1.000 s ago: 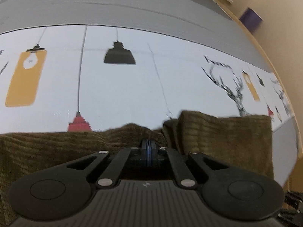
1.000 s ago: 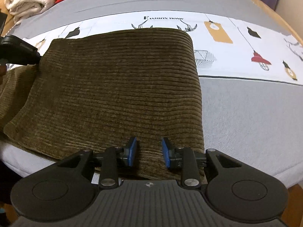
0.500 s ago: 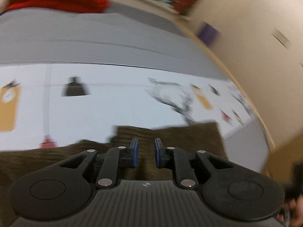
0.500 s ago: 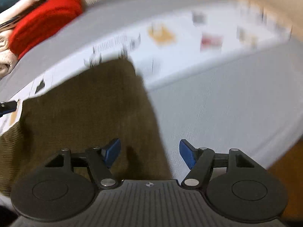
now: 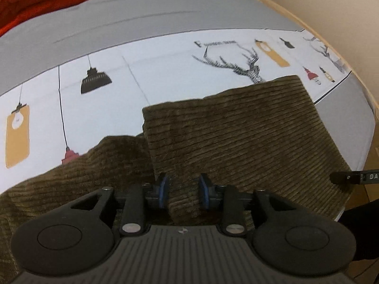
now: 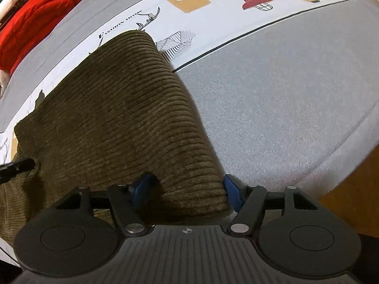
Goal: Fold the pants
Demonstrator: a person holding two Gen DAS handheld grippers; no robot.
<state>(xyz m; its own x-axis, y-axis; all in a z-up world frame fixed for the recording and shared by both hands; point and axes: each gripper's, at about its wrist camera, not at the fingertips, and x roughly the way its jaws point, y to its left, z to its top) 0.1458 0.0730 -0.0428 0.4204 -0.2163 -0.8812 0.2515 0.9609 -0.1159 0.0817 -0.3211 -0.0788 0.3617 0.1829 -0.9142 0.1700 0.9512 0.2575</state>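
The olive-brown corduroy pants (image 5: 236, 137) lie folded on the table, one layer doubled over another. My left gripper (image 5: 183, 190) is open, its blue pads on either side of the upper layer's near left corner. My right gripper (image 6: 187, 191) is open wide, its pads straddling the near right folded edge of the pants (image 6: 123, 108). The right gripper's tip shows at the right edge of the left wrist view (image 5: 350, 177). The left gripper's tip shows at the left edge of the right wrist view (image 6: 16, 168).
The table has a grey cloth (image 6: 272, 94) with a white printed band of lamps and deer (image 5: 165, 71). A red folded garment (image 6: 35, 21) lies at the far left, also in the left wrist view (image 5: 47, 2). The table's edge runs along the right (image 5: 364, 94).
My left gripper was shut on the pants and has opened and let them go. My right gripper has opened wider. Both have shifted along the folded pants.
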